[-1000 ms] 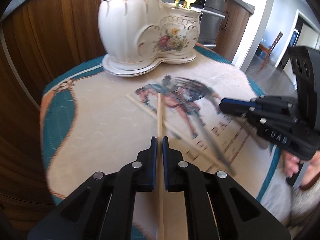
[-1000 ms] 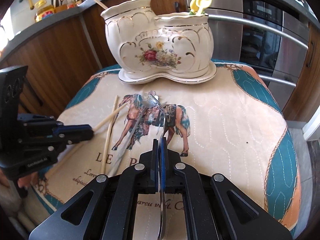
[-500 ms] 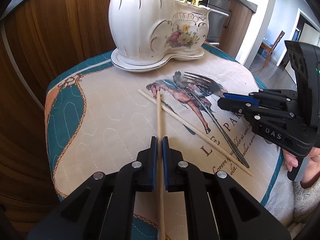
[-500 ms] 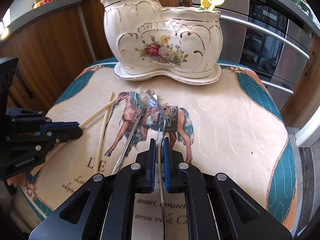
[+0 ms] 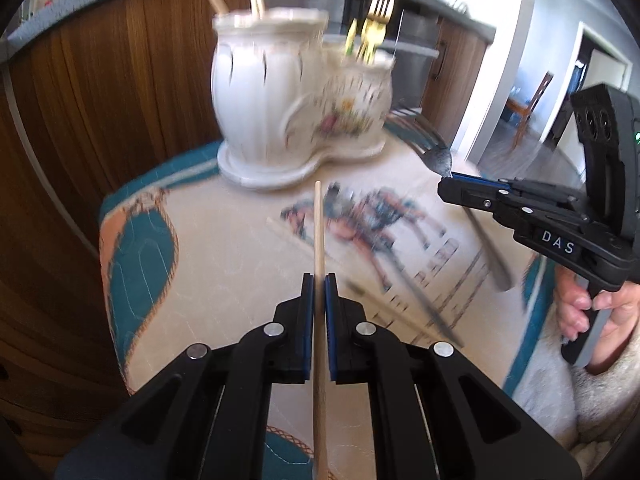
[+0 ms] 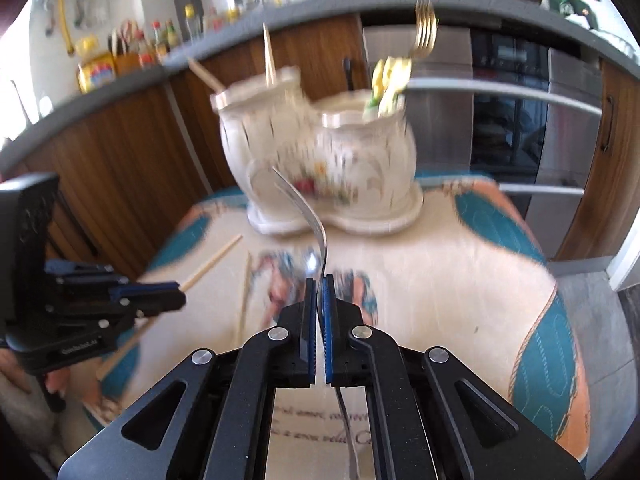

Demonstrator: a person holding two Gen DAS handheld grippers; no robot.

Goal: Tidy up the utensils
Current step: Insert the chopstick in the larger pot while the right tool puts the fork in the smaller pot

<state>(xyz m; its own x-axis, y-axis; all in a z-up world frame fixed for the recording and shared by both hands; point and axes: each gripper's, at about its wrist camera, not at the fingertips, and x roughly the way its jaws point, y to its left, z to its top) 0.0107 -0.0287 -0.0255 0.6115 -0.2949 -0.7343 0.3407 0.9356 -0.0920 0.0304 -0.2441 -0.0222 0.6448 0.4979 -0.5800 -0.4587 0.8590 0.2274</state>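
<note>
My left gripper (image 5: 319, 280) is shut on a wooden chopstick (image 5: 318, 232), held off the mat and pointing toward the white flowered ceramic holder (image 5: 296, 120). At the right, my right gripper (image 5: 444, 188) is shut on a silver fork (image 5: 438, 158). In the right wrist view the right gripper (image 6: 319, 282) grips the fork (image 6: 308, 208) near its neck, tines curving up in front of the holder (image 6: 360, 168). The left gripper (image 6: 176, 292) with its chopstick (image 6: 212, 262) is at the left. The holder's taller cup has chopsticks, its lower cup a gold fork (image 5: 378, 12).
A quilted mat (image 5: 224, 264) with a horse print covers the small table. Another chopstick (image 5: 288, 234) and a silver utensil (image 5: 420, 312) lie on it. Wooden cabinets and an oven stand behind; a hand (image 5: 576, 308) grips the right handle.
Both grippers have risen from the mat, the left with the chopstick and the right with the fork. Both views now tilt up and show the holder's rim.
</note>
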